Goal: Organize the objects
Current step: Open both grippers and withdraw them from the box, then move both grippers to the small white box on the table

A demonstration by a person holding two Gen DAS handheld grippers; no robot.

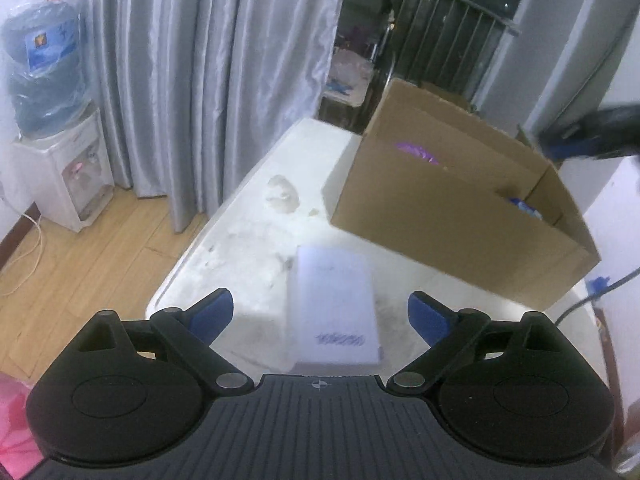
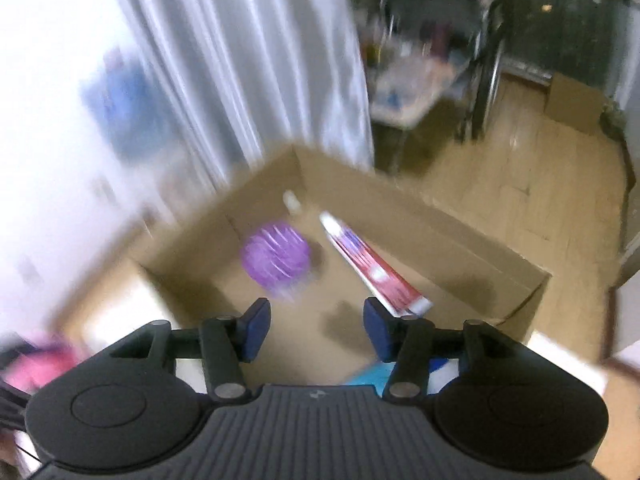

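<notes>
A flat white booklet [image 1: 332, 300] with blue print lies on the white table [image 1: 248, 216], right under my left gripper [image 1: 320, 304], which hangs open above it without touching it. Behind it stands an open cardboard box [image 1: 460, 216]. My right gripper [image 2: 316, 312] hovers open over that cardboard box [image 2: 440, 240], nothing between its blue pads. In the box lie a purple ball [image 2: 276, 256], a red, white and blue tube [image 2: 376, 272] and a small white item [image 2: 290, 200]. The right wrist view is blurred.
A crumpled white tissue [image 1: 282, 194] lies on the table left of the box. A water dispenser [image 1: 60, 176] and grey curtains [image 1: 200, 80] stand beyond the table's left edge over wooden floor. Something pink [image 1: 16, 420] shows at the lower left. A cable [image 1: 592, 296] runs at the right.
</notes>
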